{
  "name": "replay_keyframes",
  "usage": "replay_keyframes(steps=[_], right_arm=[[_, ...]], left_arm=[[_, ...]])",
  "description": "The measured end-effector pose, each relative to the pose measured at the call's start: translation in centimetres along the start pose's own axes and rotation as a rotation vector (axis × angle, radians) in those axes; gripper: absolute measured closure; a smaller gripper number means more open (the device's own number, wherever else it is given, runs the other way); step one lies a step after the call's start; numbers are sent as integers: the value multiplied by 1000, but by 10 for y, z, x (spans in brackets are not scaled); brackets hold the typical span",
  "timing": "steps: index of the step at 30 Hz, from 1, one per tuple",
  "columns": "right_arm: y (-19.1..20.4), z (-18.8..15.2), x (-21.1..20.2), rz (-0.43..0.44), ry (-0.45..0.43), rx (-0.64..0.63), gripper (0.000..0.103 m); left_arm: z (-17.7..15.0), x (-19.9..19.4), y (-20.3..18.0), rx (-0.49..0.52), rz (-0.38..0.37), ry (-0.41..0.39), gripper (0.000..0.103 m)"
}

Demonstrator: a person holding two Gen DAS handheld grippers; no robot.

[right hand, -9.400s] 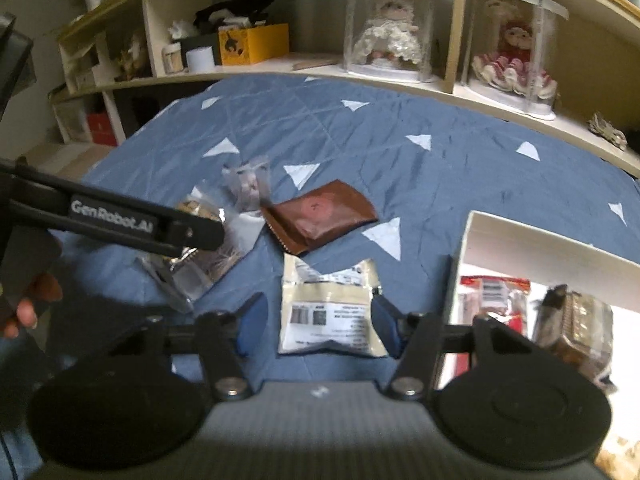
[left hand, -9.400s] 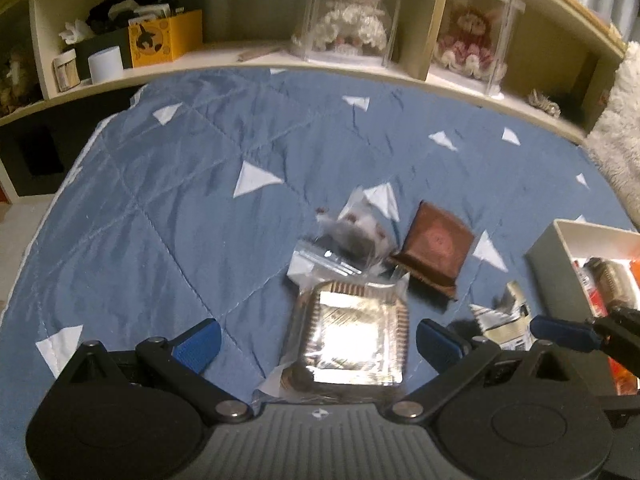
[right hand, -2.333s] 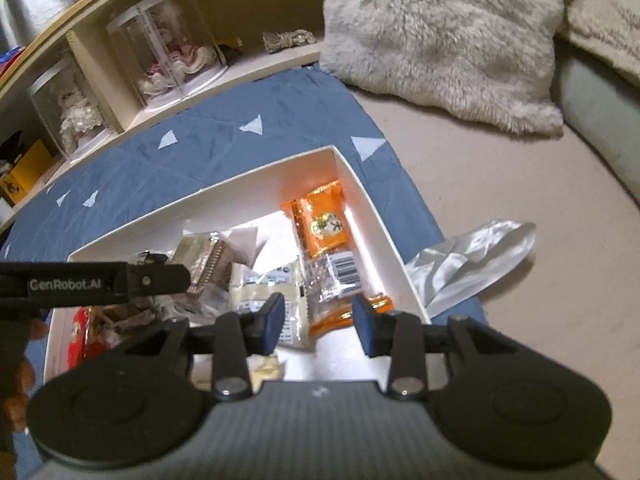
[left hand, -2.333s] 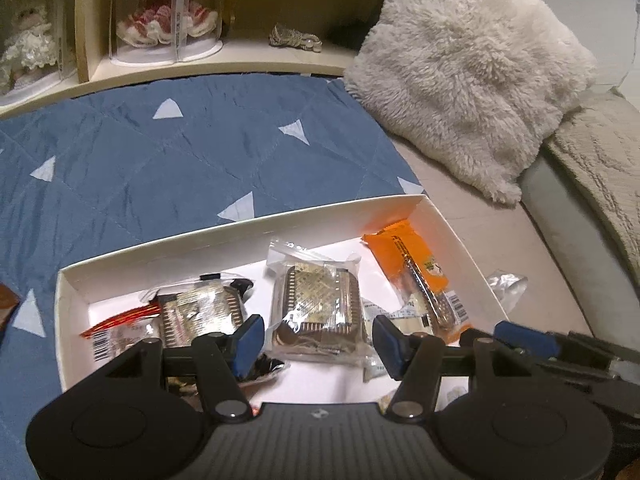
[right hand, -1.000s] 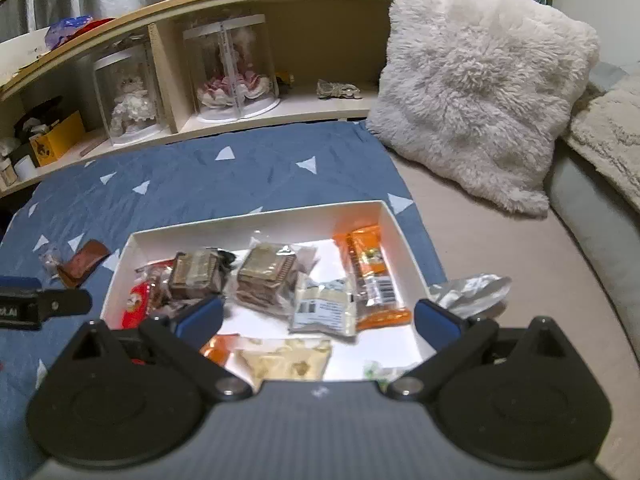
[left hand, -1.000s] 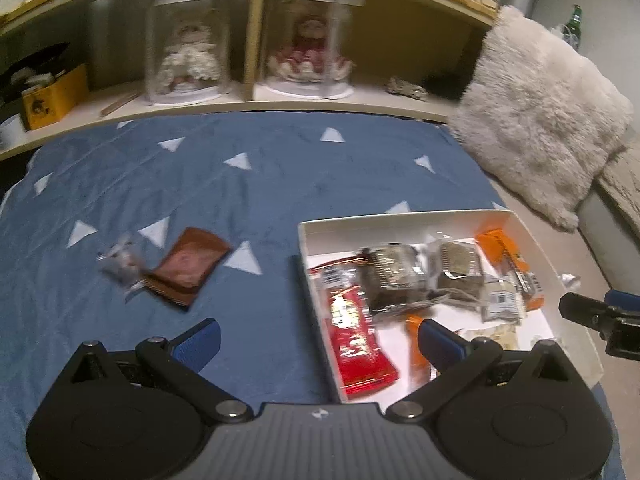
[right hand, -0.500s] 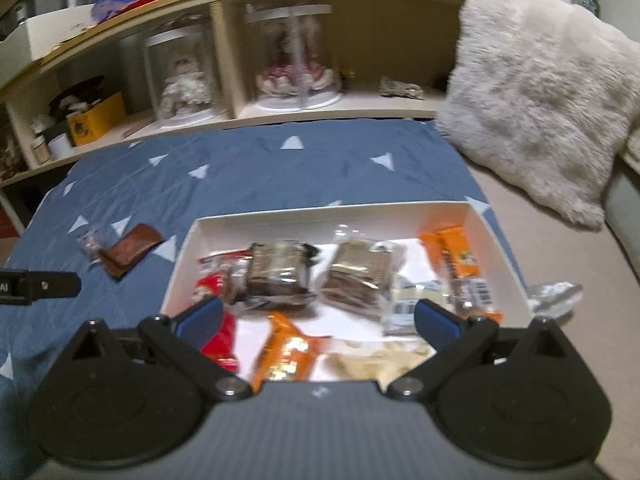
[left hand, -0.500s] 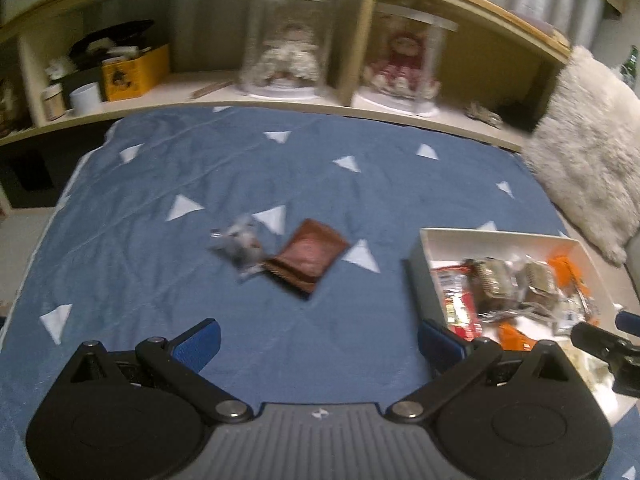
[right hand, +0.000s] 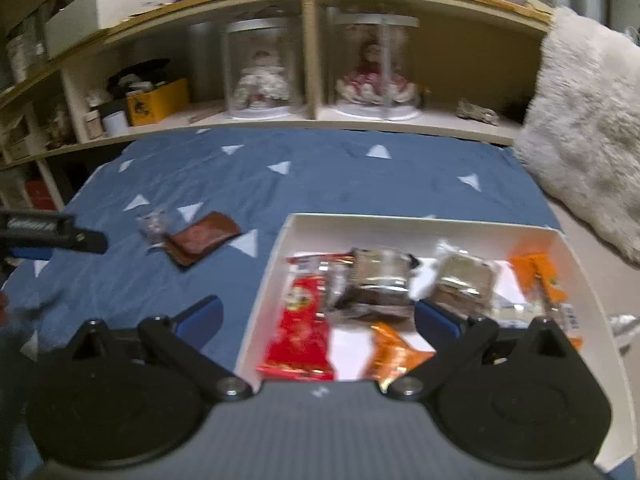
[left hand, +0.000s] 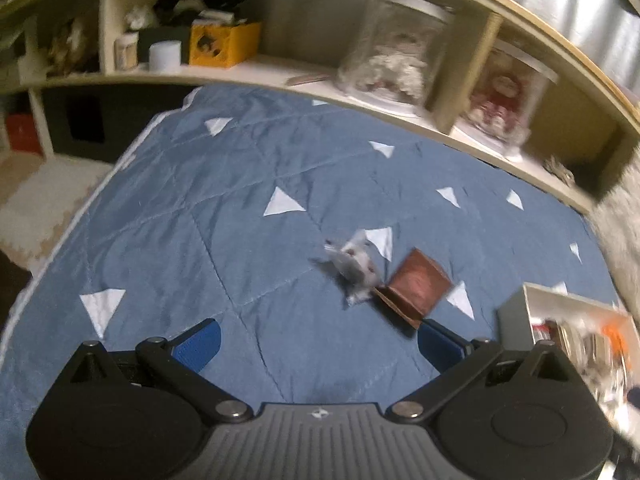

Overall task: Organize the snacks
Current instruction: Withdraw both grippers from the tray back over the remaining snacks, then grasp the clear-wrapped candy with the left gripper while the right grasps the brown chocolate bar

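Note:
A brown snack packet (left hand: 416, 286) (right hand: 202, 240) and a small clear-wrapped snack (left hand: 354, 262) (right hand: 153, 222) lie side by side on the blue quilt (left hand: 224, 216). My left gripper (left hand: 318, 344) is open and empty, just short of them. A white box (right hand: 440, 226) (left hand: 516, 312) to their right holds several snacks: a red pack (right hand: 300, 336), two dark wrapped cakes (right hand: 380, 276), orange packs (right hand: 538, 274). My right gripper (right hand: 318, 322) hovers open over the box's near left edge. The left gripper's tip (right hand: 86, 240) shows at the far left of the right wrist view.
A wooden shelf (right hand: 320, 120) runs along the back with two dolls in clear cases (right hand: 260, 72), a yellow box (right hand: 158, 100) and small jars. A fluffy white pillow (right hand: 588, 120) leans at the right. A crumpled clear wrapper (right hand: 624, 322) lies right of the box.
Both grippers have swung left, away from the box. The left gripper has come lower and nearer to the brown packet and the clear-wrapped snack. Both stay open.

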State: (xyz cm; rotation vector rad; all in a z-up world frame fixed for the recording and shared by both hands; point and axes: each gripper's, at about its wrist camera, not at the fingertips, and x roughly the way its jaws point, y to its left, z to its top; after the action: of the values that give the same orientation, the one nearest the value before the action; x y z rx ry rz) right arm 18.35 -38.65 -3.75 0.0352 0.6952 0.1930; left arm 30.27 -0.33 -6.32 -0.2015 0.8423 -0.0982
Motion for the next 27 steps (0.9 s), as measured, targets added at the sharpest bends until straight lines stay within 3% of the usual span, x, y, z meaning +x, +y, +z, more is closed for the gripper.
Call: replay_keyframes(steps=[8, 16, 21, 27], right_arm=[[32, 7, 20, 33, -56, -58, 1], [30, 28, 49, 97, -14, 50, 1], [28, 47, 58, 103, -14, 95, 1], [37, 71, 83, 94, -12, 164, 2]], left_arm=[[20, 43, 1, -99, -54, -8, 0], [28, 83, -4, -49, 11, -46, 0], [24, 94, -18, 82, 57, -72, 0], [23, 96, -16, 260, 66, -37, 0]])
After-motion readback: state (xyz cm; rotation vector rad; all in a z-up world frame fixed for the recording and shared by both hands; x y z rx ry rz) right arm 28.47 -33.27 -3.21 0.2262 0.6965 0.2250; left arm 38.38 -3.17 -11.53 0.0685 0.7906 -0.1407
